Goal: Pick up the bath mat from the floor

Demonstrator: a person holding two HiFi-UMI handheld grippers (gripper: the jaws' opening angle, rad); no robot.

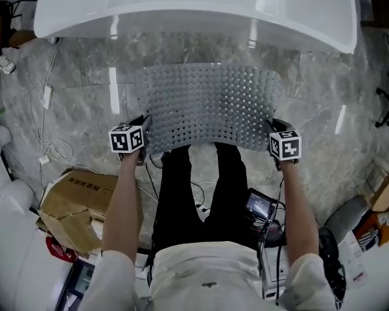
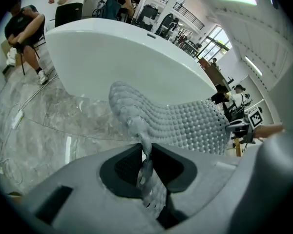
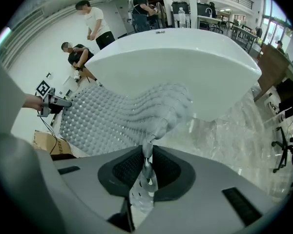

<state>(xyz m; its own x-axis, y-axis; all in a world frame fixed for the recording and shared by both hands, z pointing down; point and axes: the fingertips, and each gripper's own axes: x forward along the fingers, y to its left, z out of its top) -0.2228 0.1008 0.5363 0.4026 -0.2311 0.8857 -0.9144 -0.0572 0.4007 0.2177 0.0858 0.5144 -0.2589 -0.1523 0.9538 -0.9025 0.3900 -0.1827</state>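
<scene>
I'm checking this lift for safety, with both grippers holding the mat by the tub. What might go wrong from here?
The left gripper and right gripper each pinch only a thin edge of the floppy bath mat, so it may slip free. The mat hangs close to the bathtub; its far edge might catch on the rim.

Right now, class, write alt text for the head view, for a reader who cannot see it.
Seen from above, a person holds a grey studded bath mat stretched between the left tongs and right tongs, each clamped on a near corner. It sags over the marble floor before a white bathtub; a cardboard box lies lower left.
</scene>
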